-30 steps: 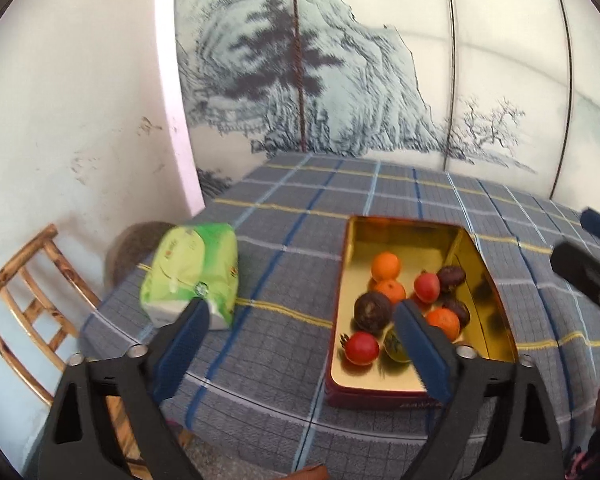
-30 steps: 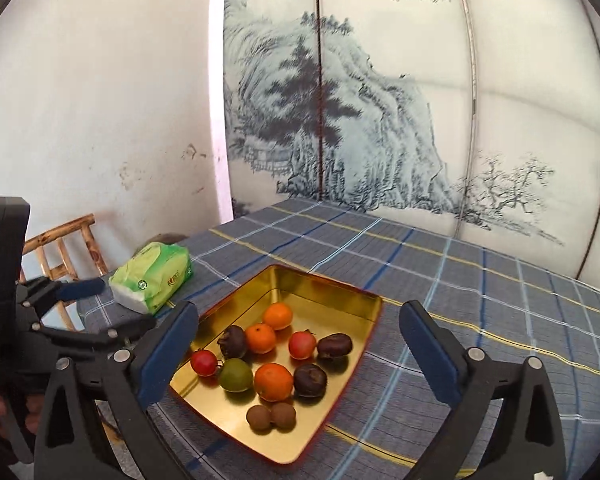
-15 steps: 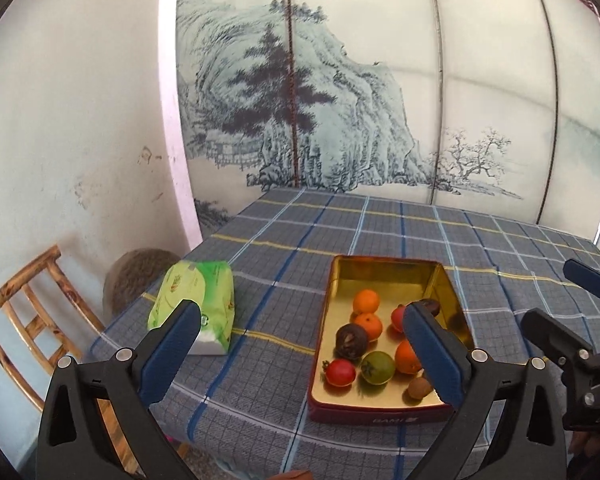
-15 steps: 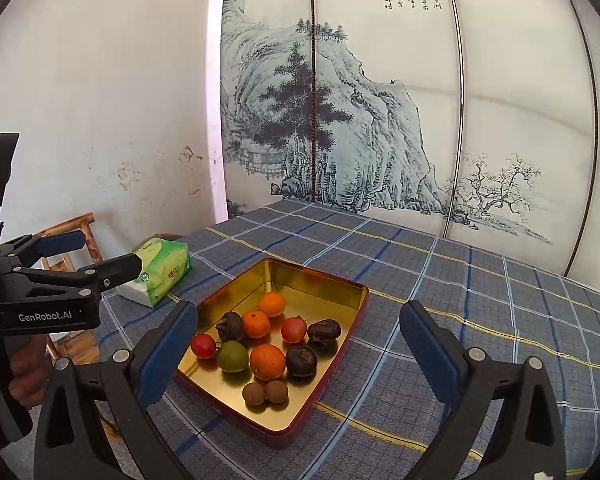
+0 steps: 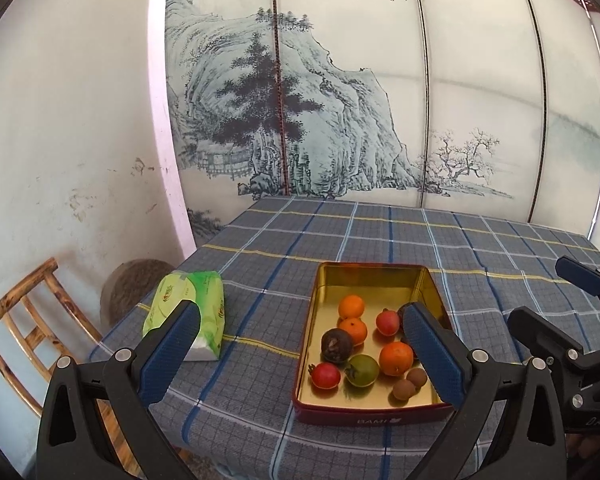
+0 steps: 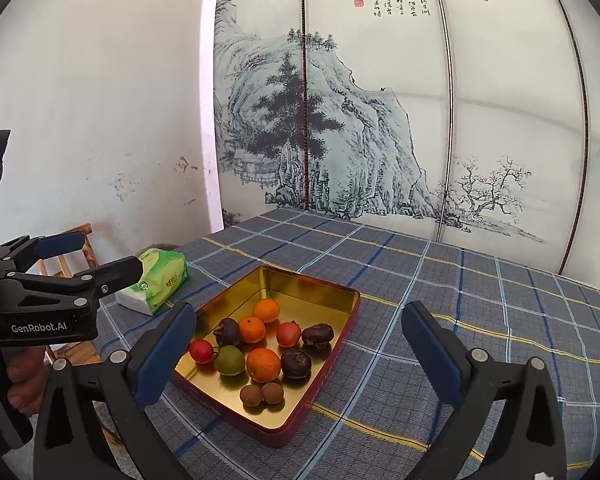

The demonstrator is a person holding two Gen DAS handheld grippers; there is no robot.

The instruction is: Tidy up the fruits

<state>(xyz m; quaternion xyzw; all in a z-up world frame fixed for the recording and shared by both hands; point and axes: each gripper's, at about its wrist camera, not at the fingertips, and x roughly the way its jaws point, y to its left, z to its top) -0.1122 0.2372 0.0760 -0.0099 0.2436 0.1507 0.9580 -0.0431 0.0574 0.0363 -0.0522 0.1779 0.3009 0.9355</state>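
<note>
A gold tin tray with a red rim (image 5: 374, 276) (image 6: 300, 280) sits on the checked tablecloth. It holds several fruits: oranges (image 5: 396, 358) (image 6: 263, 365), a red fruit (image 5: 325, 375) (image 6: 201, 351), a green fruit (image 5: 363, 370) (image 6: 229, 360), dark brown fruits (image 5: 336, 345) (image 6: 296, 364) and two small brown ones (image 6: 261, 394). My left gripper (image 5: 300, 352) is open and empty, held back above the table's near edge. My right gripper (image 6: 298, 350) is open and empty, also held back from the tray.
A green tissue pack (image 5: 188, 316) (image 6: 156, 280) lies on the table left of the tray. A wooden chair (image 5: 16, 332) stands by the left wall. A painted screen (image 5: 340, 100) stands behind the table. The right gripper shows in the left wrist view (image 5: 560, 320).
Both grippers have pulled back and up from the tray, so the tray looks smaller and more wall is in view. The fruits have not moved.
</note>
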